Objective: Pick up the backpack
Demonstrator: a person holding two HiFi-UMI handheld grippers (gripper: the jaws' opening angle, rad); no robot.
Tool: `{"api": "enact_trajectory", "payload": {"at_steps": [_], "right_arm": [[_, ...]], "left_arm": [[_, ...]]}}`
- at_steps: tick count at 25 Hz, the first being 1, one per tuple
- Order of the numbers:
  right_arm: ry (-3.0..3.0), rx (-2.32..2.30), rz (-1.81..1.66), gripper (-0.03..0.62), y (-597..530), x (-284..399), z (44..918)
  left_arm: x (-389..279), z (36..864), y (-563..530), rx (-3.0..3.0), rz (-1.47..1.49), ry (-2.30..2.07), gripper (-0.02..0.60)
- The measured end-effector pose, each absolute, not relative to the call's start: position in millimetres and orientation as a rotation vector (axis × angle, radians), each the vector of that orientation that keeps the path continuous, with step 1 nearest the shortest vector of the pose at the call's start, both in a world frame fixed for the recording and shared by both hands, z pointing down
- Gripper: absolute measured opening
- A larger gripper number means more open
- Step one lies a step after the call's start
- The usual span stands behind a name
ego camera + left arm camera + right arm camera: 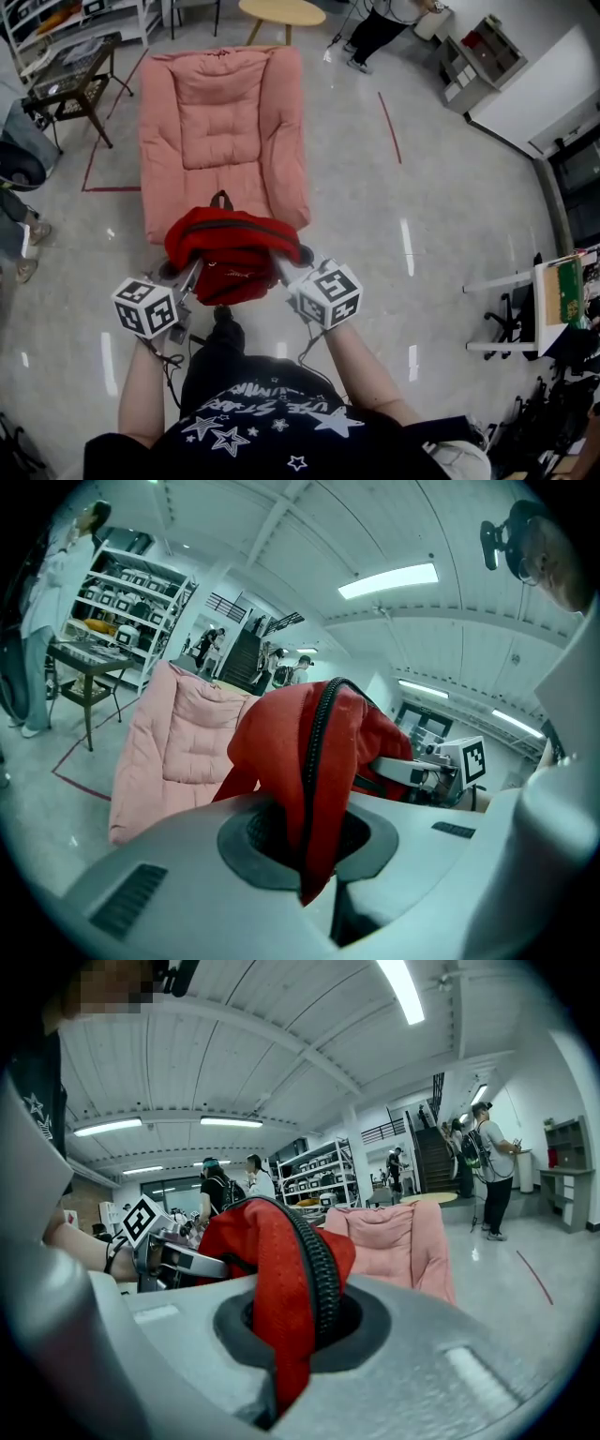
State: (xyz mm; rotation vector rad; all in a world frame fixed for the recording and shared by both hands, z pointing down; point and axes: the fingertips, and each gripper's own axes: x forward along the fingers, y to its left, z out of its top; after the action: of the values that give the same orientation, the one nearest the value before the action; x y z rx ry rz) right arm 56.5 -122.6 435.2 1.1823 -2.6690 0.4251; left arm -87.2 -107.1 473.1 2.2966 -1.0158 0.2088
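Red cloth backpack [232, 251]; glossy floor [450, 216].

hidden: chair [220, 122] front edge behind backpack [230, 246] | cropped: bystander [380, 28] at top

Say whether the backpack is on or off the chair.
Off: the red backpack hangs between left gripper and right gripper, both shut on its fabric, apart from the pink chair.

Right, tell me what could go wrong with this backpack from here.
1. The left gripper and right gripper each pinch only a thin fold of the red backpack beside its zip. The fabric may slip out and the bag drop.
2. The bag hangs between the two grippers, so pulling them apart could strain the zip.
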Motion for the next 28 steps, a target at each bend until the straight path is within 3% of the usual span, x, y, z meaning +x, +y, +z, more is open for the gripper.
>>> {"api": "enact_trajectory", "payload": {"at_steps": [28], "right_arm": [[-2.770,1.104,0.471,0.015,116.6,106.7,433.6]], "left_arm": [[-35.8,467.1,145.2,2.248,0.229,-1.112,0.041]]}}
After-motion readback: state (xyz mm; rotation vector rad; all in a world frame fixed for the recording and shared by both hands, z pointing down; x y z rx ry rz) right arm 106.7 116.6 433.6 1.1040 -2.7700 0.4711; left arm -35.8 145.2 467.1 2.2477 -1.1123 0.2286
